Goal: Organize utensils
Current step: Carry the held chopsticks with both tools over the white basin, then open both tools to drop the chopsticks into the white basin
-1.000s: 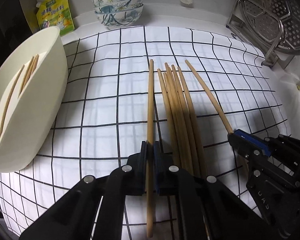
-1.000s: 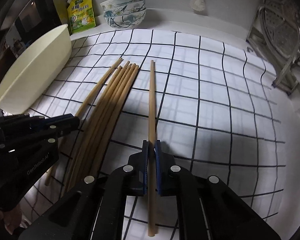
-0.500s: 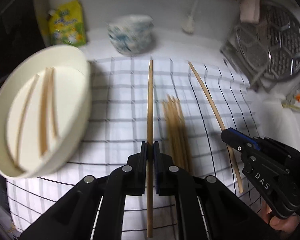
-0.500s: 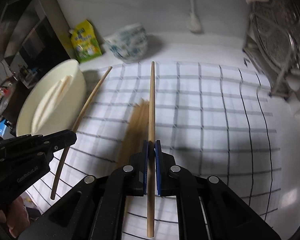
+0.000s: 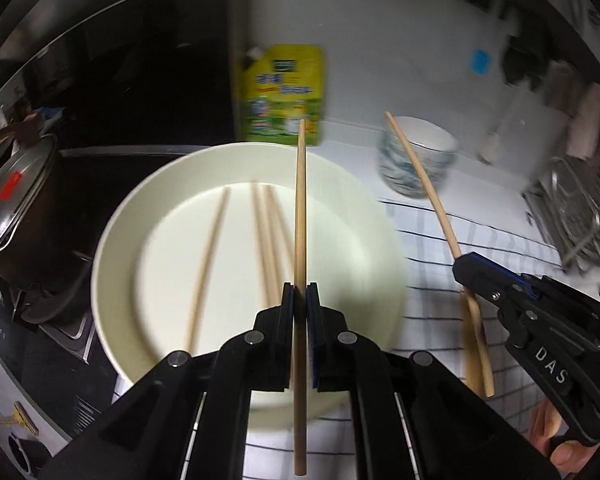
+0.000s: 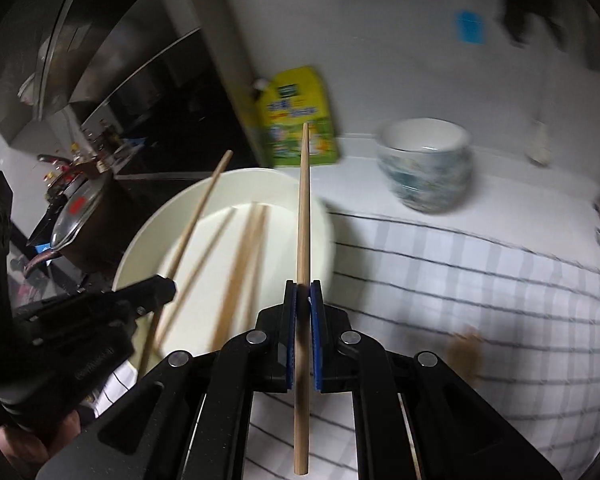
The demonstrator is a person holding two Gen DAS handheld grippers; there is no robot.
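My left gripper is shut on a wooden chopstick and holds it over the cream bowl, which has three chopsticks lying in it. My right gripper is shut on another chopstick, held at the bowl's right rim. In the left wrist view the right gripper and its chopstick are to the right, over the checked cloth. In the right wrist view the left gripper and its chopstick are at the left, over the bowl.
A stack of patterned bowls and a yellow-green pouch stand at the back by the wall. A lidded pot sits left of the cream bowl. A metal rack is at the right. Blurred chopsticks lie on the cloth.
Both grippers lifted their chopsticks off the cloth and swung left toward the cream bowl. The left one is now above the bowl, the right one at its rim.
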